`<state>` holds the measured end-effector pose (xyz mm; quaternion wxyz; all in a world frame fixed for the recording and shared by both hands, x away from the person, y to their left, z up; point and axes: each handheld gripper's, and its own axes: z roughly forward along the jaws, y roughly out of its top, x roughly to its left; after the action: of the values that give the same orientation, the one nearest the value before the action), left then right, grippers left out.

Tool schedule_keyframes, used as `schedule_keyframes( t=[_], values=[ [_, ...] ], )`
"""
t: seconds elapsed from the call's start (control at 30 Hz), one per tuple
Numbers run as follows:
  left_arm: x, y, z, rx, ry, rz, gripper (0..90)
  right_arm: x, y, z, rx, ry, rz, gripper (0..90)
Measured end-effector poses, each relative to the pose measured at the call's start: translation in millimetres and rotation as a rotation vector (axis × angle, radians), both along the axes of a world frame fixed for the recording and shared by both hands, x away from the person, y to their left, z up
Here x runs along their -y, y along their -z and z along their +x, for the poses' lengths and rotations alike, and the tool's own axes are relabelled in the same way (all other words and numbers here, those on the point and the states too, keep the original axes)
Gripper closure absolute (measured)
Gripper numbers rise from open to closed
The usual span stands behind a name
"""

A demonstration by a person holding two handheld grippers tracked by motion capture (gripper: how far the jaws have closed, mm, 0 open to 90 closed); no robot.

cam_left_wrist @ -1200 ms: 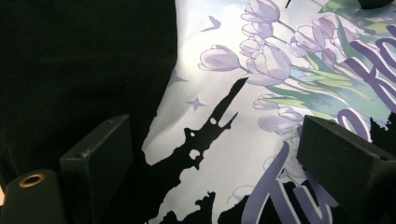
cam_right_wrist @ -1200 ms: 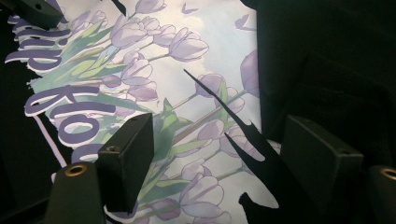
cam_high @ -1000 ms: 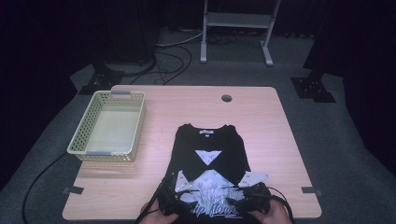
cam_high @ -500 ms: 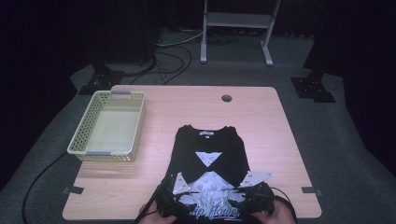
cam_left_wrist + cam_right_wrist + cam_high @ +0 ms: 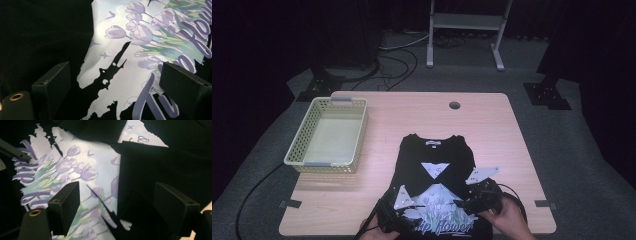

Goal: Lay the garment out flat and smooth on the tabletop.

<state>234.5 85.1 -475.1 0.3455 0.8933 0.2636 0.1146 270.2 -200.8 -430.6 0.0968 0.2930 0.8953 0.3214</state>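
Black folded T-shirt w/ tulip print (image 5: 438, 185) flat on wooden surface (image 5: 492, 125). Left hand-held gripper (image 5: 117, 82) jaws apart above print. Right hand-held gripper (image 5: 117, 207) jaws apart, nothing clamped, over folded edge.

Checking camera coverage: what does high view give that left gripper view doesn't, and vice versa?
High view alone: the yellow basket at the table's left, the shirt's collar and white label, the right gripper, both hands. Left gripper view alone: close print detail, purple tulips with green leaves and small stars, framed by its own two jaws standing apart above the cloth. Both: the black T-shirt with its printed front, and the left gripper.
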Motion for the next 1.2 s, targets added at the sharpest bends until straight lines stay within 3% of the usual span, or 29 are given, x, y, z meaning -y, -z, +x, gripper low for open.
schedule_keyframes(
  t=[0.43,0.73,0.87,1.13,1.2],
  values=[
    [-2.2,-16.2,25.7,0.036,-0.004,-0.001,9.7,-22.4,-0.3,43.1,-0.02,-0.022,-0.018,20.9],
    [1.7,-9.3,43.0,0.019,-0.008,0.035,9.8,-43.9,6.7,72.3,-0.025,-0.07,-0.064,25.7],
    [1.3,-3.7,45.4,0.013,-0.011,0.051,9.7,-50.3,12.8,80.9,-0.026,-0.096,-0.092,32.9],
    [-1.1,0.1,45.7,0.01,-0.013,0.025,9.7,-56.8,26.2,88.2,-0.036,-0.126,-0.121,47.1],
    [-1.6,0.8,45.4,0.012,-0.014,0.019,9.7,-56.9,27.1,88.6,-0.034,-0.131,-0.108,50.4]
  ],
)
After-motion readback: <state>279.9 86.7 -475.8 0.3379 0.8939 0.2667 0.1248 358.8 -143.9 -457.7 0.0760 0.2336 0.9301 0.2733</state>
